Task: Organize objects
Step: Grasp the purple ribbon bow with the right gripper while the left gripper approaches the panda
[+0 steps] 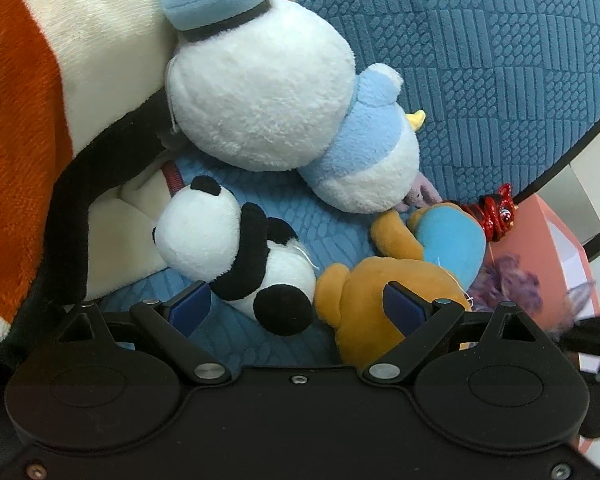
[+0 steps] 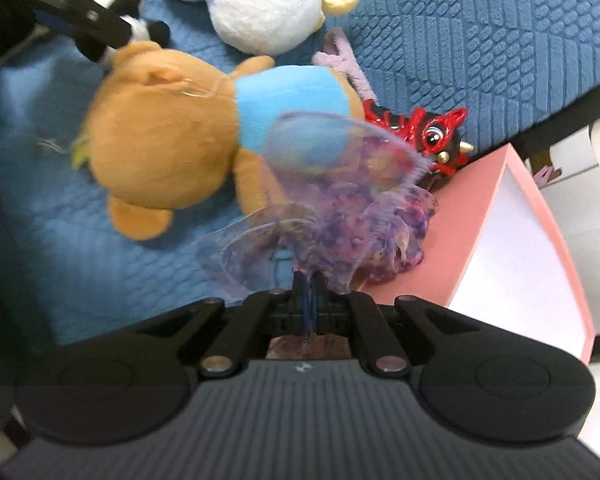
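My left gripper (image 1: pixel 298 304) is open, its blue pads on either side of a small panda plush (image 1: pixel 236 252) and against a brown bear plush in a blue shirt (image 1: pixel 404 276). My right gripper (image 2: pixel 309 284) is shut on a sheer purple organza ornament (image 2: pixel 336 216), held above the bear (image 2: pixel 172 132) and the pink box edge. A white duck plush with a blue cap (image 1: pixel 268 92) lies behind the panda. A red and black dragon figure (image 2: pixel 428 136) lies beside the bear.
All lie on a blue quilted cover (image 1: pixel 500 60). A large orange, white and black plush (image 1: pixel 40 100) fills the left. A pink box with a white inside (image 2: pixel 508 220) stands at the right. A pale purple toy (image 2: pixel 348 60) pokes out under the duck.
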{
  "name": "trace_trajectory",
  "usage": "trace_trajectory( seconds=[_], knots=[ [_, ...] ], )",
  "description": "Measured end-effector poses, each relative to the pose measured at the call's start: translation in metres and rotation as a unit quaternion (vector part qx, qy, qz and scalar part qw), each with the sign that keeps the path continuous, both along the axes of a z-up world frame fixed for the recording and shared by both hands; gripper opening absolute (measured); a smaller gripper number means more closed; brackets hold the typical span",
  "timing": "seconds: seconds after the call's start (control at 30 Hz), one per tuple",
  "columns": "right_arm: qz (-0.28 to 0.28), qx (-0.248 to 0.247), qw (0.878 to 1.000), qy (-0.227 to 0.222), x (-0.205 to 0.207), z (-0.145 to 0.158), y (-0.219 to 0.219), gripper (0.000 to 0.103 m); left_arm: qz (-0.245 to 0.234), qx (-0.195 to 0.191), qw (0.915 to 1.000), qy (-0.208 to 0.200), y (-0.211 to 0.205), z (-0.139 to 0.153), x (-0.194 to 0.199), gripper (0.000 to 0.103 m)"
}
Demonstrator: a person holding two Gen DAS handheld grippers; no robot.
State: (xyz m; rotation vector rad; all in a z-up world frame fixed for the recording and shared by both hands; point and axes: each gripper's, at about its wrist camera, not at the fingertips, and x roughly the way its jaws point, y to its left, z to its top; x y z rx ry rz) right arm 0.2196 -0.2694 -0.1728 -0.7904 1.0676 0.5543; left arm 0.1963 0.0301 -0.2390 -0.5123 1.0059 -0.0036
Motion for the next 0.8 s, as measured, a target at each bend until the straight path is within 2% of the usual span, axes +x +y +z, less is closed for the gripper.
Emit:
trace_trajectory(
  seconds=[0.17, 0.27, 0.33, 0.4, 0.5, 0.6, 0.8],
  knots=[
    [-0.033, 0.057, 0.997, 0.042, -0.021, 0.007, 0.001, 0.006, 0.002, -0.005, 1.0, -0.005, 0.001, 0.001, -0.001, 0.093],
    [-0.066, 0.088, 0.993, 0.054, -0.024, 0.008, 0.001, 0.008, 0.007, -0.01, 0.9999, -0.004, 0.002, 0.001, -0.002, 0.093],
    [-0.089, 0.106, 0.989, 0.056, -0.022, 0.012, -0.004, 0.014, 0.009, -0.011, 0.9999, -0.005, 0.003, 0.001, -0.002, 0.093],
    [-0.102, 0.118, 0.986, 0.055, -0.021, 0.02, -0.006, 0.04, 0.01, -0.011, 0.9999, -0.003, 0.003, 0.0, -0.001, 0.093],
    [-0.098, 0.135, 0.984, 0.057, -0.02, 0.03, -0.006, 0.064, 0.012, -0.011, 0.9999, -0.001, 0.003, -0.001, 0.0, 0.093],
    [-0.066, 0.122, 0.989, 0.041, -0.02, 0.037, -0.002, 0.068, 0.014, -0.013, 0.9998, 0.004, 0.004, -0.004, 0.003, 0.092],
    [-0.023, 0.069, 0.997, -0.005, 0.003, 0.035, 0.002, 0.069, 0.017, -0.022, 0.9996, 0.005, 0.005, -0.006, 0.005, 0.092]
  ],
)
